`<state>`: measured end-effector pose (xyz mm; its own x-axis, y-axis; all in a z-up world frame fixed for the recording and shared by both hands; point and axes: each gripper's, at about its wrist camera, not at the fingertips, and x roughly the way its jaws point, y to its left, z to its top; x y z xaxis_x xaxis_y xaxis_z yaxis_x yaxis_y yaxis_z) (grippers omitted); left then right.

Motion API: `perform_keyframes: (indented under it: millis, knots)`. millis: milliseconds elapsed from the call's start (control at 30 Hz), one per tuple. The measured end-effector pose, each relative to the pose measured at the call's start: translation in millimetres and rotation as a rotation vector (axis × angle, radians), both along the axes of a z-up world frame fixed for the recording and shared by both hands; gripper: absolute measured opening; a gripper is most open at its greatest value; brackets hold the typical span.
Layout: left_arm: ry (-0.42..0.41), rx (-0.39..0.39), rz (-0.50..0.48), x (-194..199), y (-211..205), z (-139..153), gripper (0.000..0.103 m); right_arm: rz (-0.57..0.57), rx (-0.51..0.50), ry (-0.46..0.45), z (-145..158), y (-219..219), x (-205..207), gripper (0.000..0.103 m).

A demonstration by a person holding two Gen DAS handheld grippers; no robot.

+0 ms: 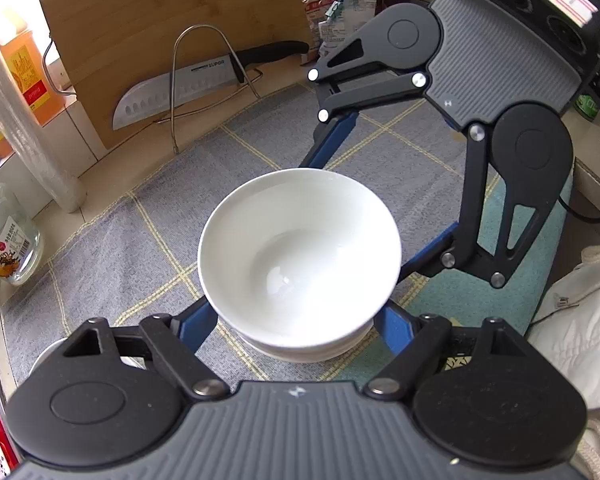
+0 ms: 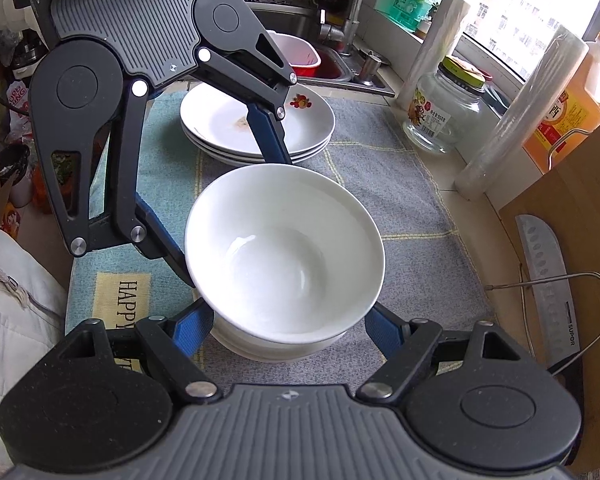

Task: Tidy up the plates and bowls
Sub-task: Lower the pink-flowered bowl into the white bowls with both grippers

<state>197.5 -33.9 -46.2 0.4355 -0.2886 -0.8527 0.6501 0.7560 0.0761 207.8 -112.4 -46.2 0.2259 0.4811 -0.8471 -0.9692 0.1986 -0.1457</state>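
Observation:
A white bowl [image 1: 300, 248] [image 2: 284, 248] sits slightly tilted on top of a short stack of white bowls [image 1: 308, 348] [image 2: 276, 348] on a grey checked mat [image 1: 120, 240]. My left gripper [image 1: 296, 312] [image 2: 236, 220] reaches in from one side. Its blue fingers [image 1: 198, 320] run under the top bowl's rim and flank its wall. Opposite it, my right gripper [image 2: 288, 320] [image 1: 364, 216] does the same with its own fingers [image 2: 192, 328]. The rim hides all the fingertips. Both look closed on the top bowl. A stack of white plates [image 2: 220, 120] stands behind the bowls.
A wooden cutting board [image 1: 160, 20] with a knife [image 1: 172, 92] on a wire rack stands at the mat's edge. A glass jar [image 2: 444, 108], rolls of film [image 2: 516, 120] and an oil jug [image 2: 576, 100] line the window side. A sink [image 2: 332, 68] lies beyond the plates. A white sleeve [image 1: 580, 320] is close by.

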Motion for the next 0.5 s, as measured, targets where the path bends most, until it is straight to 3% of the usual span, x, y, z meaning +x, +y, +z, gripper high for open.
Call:
perform_keyframes:
  millis: [500]
  knots:
    - [0.023,-0.017,0.009,2.3,0.7,-4.8,0.084,0.0,-0.015,0.011,-4.0,2.1,0.2,0.086]
